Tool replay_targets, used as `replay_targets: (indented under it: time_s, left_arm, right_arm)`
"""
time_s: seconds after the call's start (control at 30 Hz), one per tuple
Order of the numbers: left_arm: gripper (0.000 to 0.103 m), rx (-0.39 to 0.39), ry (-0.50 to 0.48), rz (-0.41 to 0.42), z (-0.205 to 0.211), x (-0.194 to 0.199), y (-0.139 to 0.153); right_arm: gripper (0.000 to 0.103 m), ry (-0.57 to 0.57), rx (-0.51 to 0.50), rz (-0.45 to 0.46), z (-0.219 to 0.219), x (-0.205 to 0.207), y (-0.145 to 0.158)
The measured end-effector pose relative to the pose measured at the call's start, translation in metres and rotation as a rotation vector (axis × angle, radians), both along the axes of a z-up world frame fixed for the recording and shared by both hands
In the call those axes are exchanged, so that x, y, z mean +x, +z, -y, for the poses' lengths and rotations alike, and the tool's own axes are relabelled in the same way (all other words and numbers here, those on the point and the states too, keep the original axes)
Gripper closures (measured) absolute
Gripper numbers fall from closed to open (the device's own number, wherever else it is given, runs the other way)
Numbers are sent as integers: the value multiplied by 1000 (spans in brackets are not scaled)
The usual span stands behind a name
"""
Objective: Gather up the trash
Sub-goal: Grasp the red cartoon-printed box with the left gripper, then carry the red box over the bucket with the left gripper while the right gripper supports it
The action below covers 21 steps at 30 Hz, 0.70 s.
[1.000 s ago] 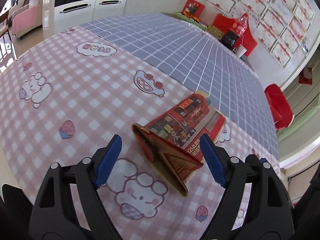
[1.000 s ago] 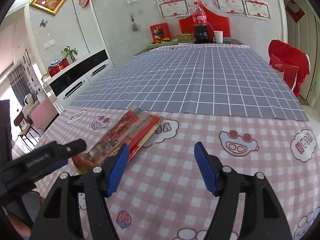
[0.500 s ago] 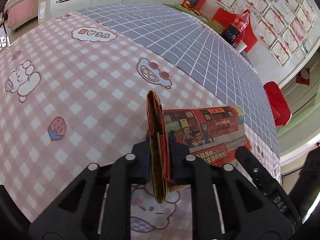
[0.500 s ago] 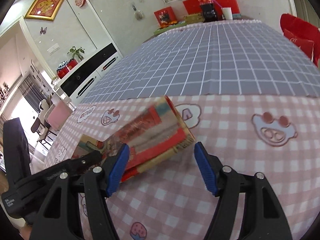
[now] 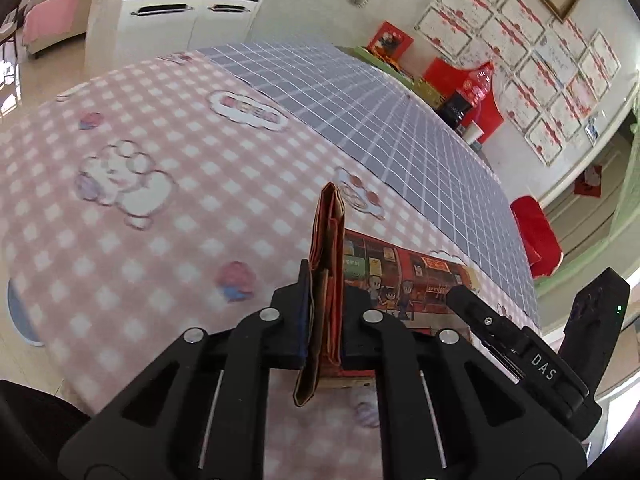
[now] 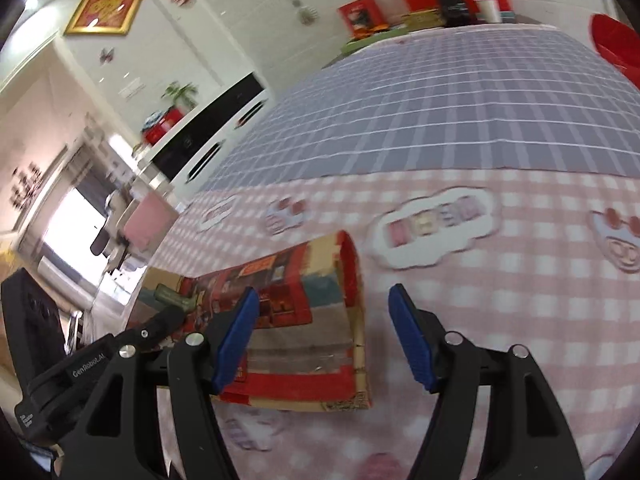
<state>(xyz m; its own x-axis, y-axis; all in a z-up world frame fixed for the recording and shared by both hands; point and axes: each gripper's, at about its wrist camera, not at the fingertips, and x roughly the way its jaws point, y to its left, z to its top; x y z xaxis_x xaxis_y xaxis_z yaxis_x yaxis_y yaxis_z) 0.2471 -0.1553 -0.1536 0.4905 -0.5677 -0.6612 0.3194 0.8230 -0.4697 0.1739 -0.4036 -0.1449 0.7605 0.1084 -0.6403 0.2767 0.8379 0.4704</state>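
A flattened red cardboard box printed with a cartoon bus (image 5: 404,280) is pinched at one edge by my left gripper (image 5: 325,312). The jaws are shut on its upright folded end, and the box is lifted above the pink checked tablecloth (image 5: 160,208). In the right wrist view the same box (image 6: 304,320) hangs in front of my right gripper (image 6: 320,340), which is open with its left blue pad (image 6: 236,336) over the box's face. The left gripper's black body (image 6: 100,360) shows at the lower left there.
The table carries a grey grid cloth (image 5: 380,120) beyond the pink one. At its far end stand a cola bottle (image 5: 476,88), a paper cup (image 6: 488,10) and red boxes. A red chair (image 5: 536,236) stands at the table's right side. A white cabinet (image 5: 180,20) stands to the left.
My left gripper closed on the box's edge and lifted it off the cloth. My right gripper moved in close to the raised box and stayed open.
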Motion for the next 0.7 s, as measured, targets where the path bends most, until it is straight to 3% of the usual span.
replay_targets:
  time_s: [0.3,0.53,0.7]
  left_arm:
    - [93,-2,140,66,-93,2,17]
    - [93,11,336,101,-203,8,23]
    - [93,5,467,91,-281,13,15]
  right_arm:
    - [42,196,-106,38,-107,42,27]
    - [54,376,-199,77,-216,82,44]
    - [54,510,-238,79,-301,111,43]
